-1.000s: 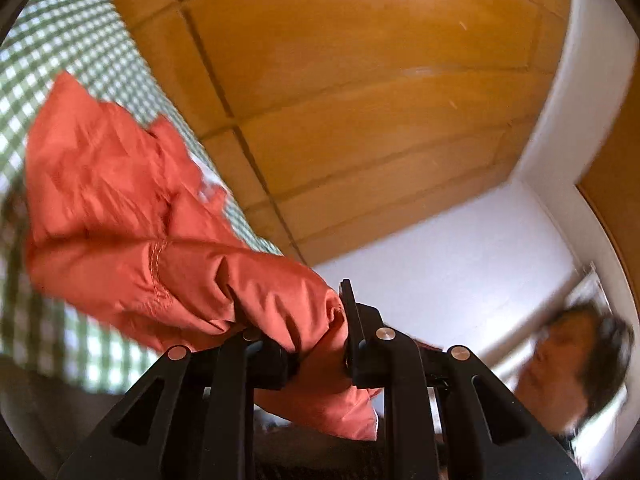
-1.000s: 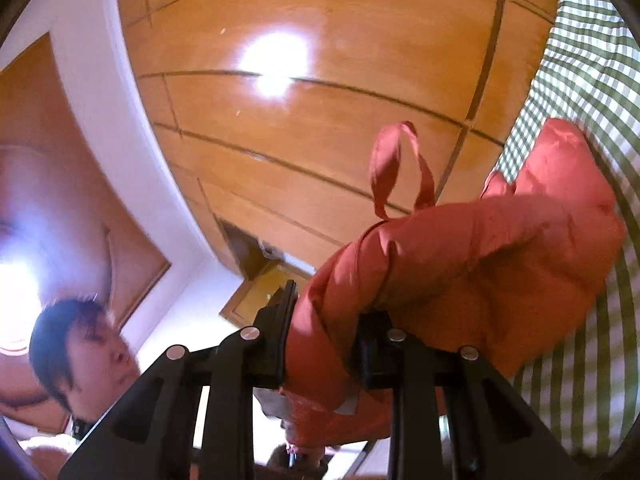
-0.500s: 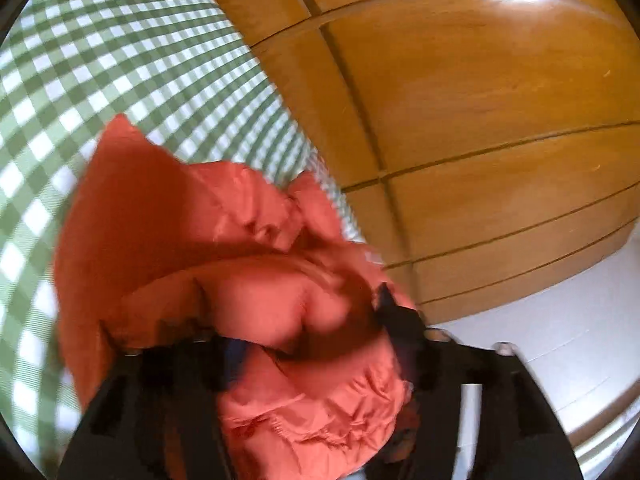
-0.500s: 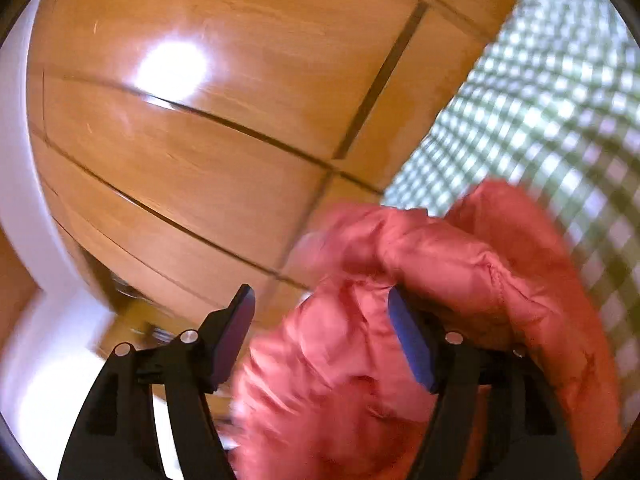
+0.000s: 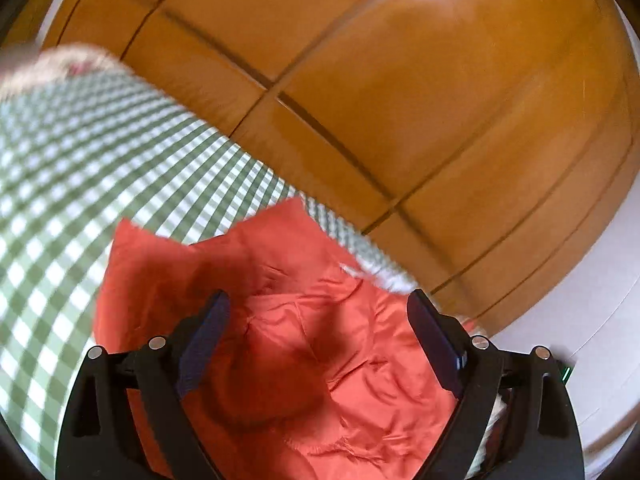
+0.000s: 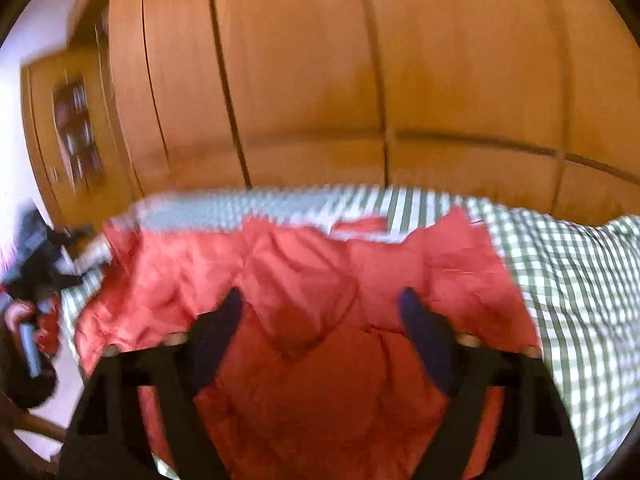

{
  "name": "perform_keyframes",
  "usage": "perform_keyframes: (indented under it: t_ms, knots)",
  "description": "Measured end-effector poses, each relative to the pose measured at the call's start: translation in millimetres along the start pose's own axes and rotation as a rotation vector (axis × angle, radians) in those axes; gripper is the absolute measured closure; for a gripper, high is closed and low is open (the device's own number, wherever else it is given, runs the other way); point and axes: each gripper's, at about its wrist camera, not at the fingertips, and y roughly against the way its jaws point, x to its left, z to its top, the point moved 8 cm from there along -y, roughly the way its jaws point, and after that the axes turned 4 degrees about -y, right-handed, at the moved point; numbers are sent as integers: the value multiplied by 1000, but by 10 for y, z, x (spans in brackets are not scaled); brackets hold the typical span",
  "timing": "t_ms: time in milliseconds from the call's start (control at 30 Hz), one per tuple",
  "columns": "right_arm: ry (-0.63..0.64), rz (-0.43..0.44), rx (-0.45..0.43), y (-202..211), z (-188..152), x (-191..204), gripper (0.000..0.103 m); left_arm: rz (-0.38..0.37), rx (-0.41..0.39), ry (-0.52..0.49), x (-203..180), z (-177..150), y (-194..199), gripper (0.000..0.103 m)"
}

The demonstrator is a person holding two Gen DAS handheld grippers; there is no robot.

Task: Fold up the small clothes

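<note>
A small orange-red garment (image 5: pixel 280 248) lies crumpled on the green-and-white checked bedcover (image 5: pixel 80 168). In the left wrist view my left gripper (image 5: pixel 318 296) hangs just over it. Its jaws are opening wide, with cloth below and between them but not pinched. The right wrist view is blurred by motion. There the garment (image 6: pixel 300 264) lies spread across the bedcover (image 6: pixel 580 280). My right gripper (image 6: pixel 320 294) points down at it, and its jaws stand apart while closing a little. Its pads do not press on the cloth.
Wooden wardrobe doors (image 5: pixel 400 100) (image 6: pixel 360 80) rise right behind the bed's far edge. A pale pillow-like shape (image 5: pixel 60 60) lies at the bedcover's far left. A shelf unit (image 6: pixel 76 132) and dark clutter (image 6: pixel 32 240) stand at the left, beyond the bed.
Both grippers were shut on the lifted garment and have let it go, their jaws now apart. Both views have swung down toward the bed, where the garment now lies.
</note>
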Motion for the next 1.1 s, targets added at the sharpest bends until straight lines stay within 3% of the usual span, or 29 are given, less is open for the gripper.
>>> perform_keyframes:
  t_ms: [67,133,200,300,367,533,633,733,900,1000,1067,1100]
  knots:
    - [70,-45,68,-361,85,-11,47,117,25,-134,-69,11,-220,13]
    - [119,-86,99,-675,203,-114,54,232,69,-195,22,10,-341,13]
    - [148,-137,113,-925,247,-313,54,288,143,-187,198,-19,-551,13]
    - [-3,-64,103,-1170,205,-588,53,282,194,-171,425,-103,-776,9]
    - [-64,-20,50,-1119,142,-660,53,261,172,-205,407,-143,-753,5]
    - [-111,27,-27,-992,49,-699,50,295,178,-241,272,-161,-687,5]
    - [-119,50,-30,-944,36,-697,46,263,113,-176,-46,-22,-505,5]
    - [-116,52,-35,-910,61,-668,43,196,69,-187,-439,129,-528,5]
    - [-106,48,-40,-896,53,-627,41,211,146,-467,-1153,86,-1063,5]
    - [-106,50,-42,-893,55,-617,40,287,246,-591,-1072,-66,-1558,5]
    - [-111,55,-49,-892,63,-606,40,354,282,-635,-846,-186,-1794,4]
    - [-120,65,-57,-881,71,-608,39,354,293,-636,-727,-244,-1882,3]
